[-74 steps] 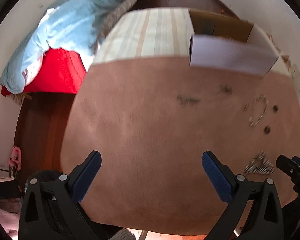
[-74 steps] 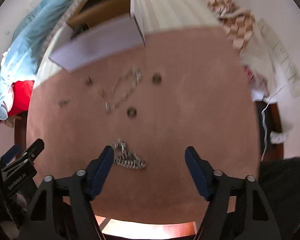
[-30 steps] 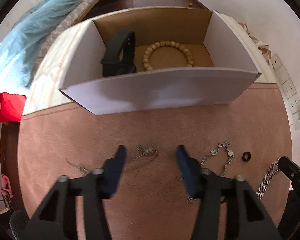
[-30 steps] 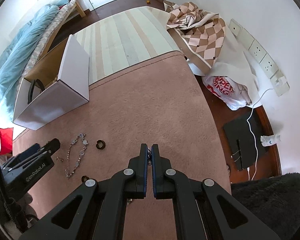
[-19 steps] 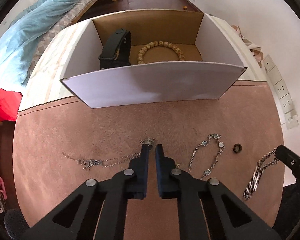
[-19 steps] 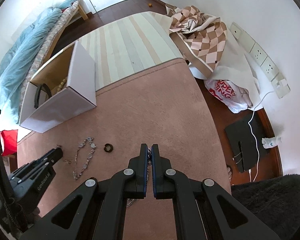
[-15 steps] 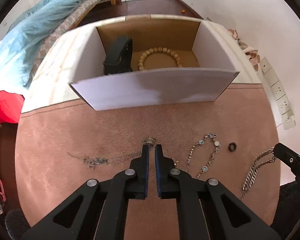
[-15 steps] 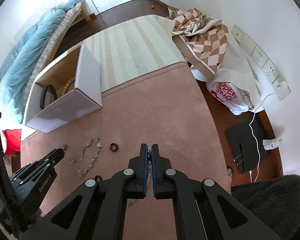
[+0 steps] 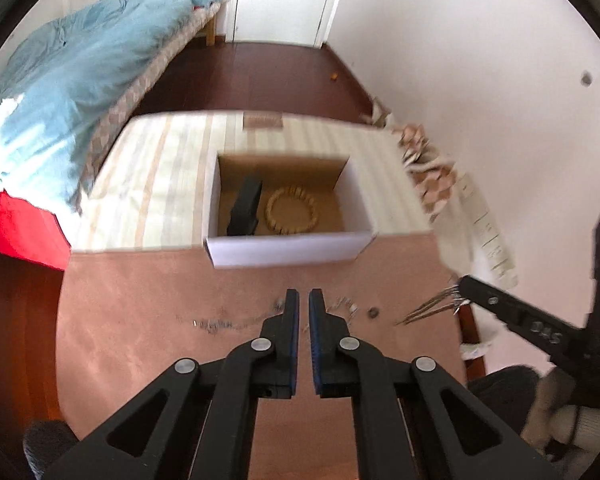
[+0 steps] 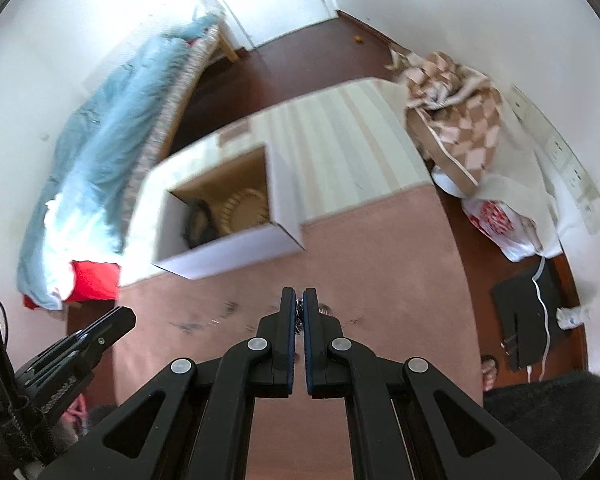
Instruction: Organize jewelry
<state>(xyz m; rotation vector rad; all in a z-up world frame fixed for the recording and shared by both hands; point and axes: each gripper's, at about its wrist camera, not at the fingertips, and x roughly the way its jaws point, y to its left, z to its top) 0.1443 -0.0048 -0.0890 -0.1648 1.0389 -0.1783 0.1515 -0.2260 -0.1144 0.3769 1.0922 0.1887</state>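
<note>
An open cardboard box [image 9: 288, 246] [image 10: 228, 254] stands at the far edge of the pink mat. It holds a black watch [image 9: 245, 206] and a wooden bead bracelet [image 9: 291, 210]. My right gripper [image 10: 299, 300] is shut on a silver chain [image 9: 430, 306] and holds it in the air; the chain hangs from its tip in the left wrist view. My left gripper [image 9: 303, 300] is shut and lifted above the mat, with nothing visible between its fingers. A thin chain [image 9: 220, 324], a bracelet [image 9: 342, 305] and a ring [image 9: 373, 313] lie on the mat, blurred.
The pink mat [image 9: 140, 320] overlaps a striped rug [image 9: 160, 176]. A bed with a blue quilt [image 9: 60, 96] is at the left. A checked blanket [image 10: 452, 112], a plastic bag [image 10: 496, 220] and wall sockets are at the right.
Both grippers have risen well above the mat, so the box and jewelry look smaller. The right gripper carries the silver chain up with it. Both stay shut.
</note>
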